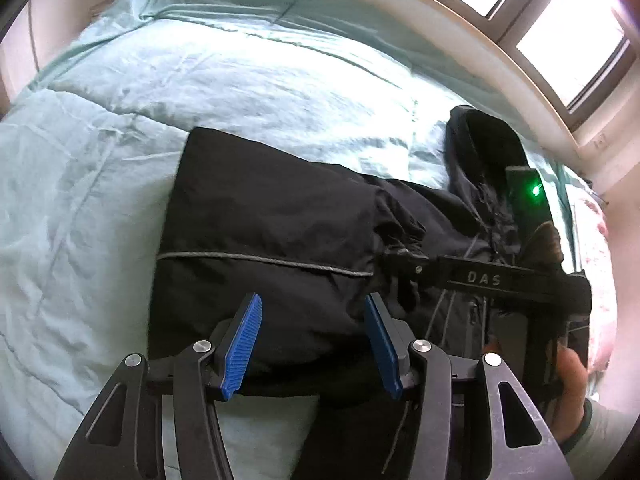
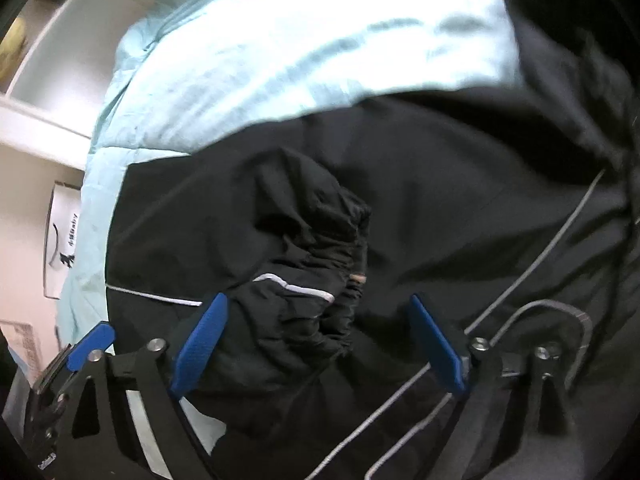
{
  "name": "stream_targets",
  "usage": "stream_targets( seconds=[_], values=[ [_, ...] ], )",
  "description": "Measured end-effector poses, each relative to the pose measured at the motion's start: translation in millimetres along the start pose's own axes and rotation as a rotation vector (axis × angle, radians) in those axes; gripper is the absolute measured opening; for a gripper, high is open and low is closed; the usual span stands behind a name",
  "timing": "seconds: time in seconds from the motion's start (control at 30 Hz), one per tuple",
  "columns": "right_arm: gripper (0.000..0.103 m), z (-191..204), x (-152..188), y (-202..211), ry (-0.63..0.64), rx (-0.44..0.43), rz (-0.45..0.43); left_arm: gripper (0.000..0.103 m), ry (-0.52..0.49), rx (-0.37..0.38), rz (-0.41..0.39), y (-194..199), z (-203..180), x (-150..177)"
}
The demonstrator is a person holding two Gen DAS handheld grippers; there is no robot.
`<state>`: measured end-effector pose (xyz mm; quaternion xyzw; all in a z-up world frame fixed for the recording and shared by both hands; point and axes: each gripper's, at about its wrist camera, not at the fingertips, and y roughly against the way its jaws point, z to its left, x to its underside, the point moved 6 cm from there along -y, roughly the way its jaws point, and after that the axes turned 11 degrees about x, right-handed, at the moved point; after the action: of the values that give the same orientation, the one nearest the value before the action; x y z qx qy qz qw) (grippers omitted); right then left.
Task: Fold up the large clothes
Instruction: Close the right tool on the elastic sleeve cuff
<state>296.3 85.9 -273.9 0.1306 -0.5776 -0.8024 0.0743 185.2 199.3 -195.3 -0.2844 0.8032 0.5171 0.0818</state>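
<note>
Jacket [image 1: 272,216] lies dark on pale bedding [image 1: 100,184] at frame centre; left gripper [image 1: 312,344] spread, empty; right gripper [image 2: 320,344] spread astride bunched cuff [image 2: 320,264] — pinch cuff squarely before drawing sleeve across.

Right gripper [image 2: 318,344] low over a black jacket [image 2: 440,208] on the bed [image 2: 280,40]

Its blue fingers [image 2: 200,344] stand apart on either side of a bunched elastic cuff [image 2: 320,248], not pressing it; pale green bedding lies beyond.
</note>
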Motion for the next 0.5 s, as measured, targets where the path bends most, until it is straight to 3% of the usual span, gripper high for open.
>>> stream_targets(
  seconds=[0.03, 0.07, 0.17, 0.33, 0.5],
  values=[
    [0.063, 1.9, 1.3, -2.7, -0.006, -0.039, 0.009, 0.055, -0.001, -0.005, 0.001, -0.3, 0.5, -1.0],
    [0.052, 1.8, 2.1, -6.8, -0.004, -0.064, 0.013, 0.055, -0.001, -0.009, 0.002, -0.3, 0.5, -1.4],
    [0.042, 7.9, 3.5, 10.3, 0.036, -0.06, -0.042, 0.055, -0.01, -0.026, -0.007, 0.5, -6.4, -5.5],
    [0.038, 2.4, 2.1, 69.3, 0.055, -0.028, -0.169, 0.055, -0.047, -0.008, -0.038, 10.2, -28.5, -14.7],
    [0.038, -21.1, 6.2, 149.4, 0.05, 0.086, -0.325, 0.055, -0.132, 0.037, -0.064, 19.1, -68.7, -23.7]
  ],
)
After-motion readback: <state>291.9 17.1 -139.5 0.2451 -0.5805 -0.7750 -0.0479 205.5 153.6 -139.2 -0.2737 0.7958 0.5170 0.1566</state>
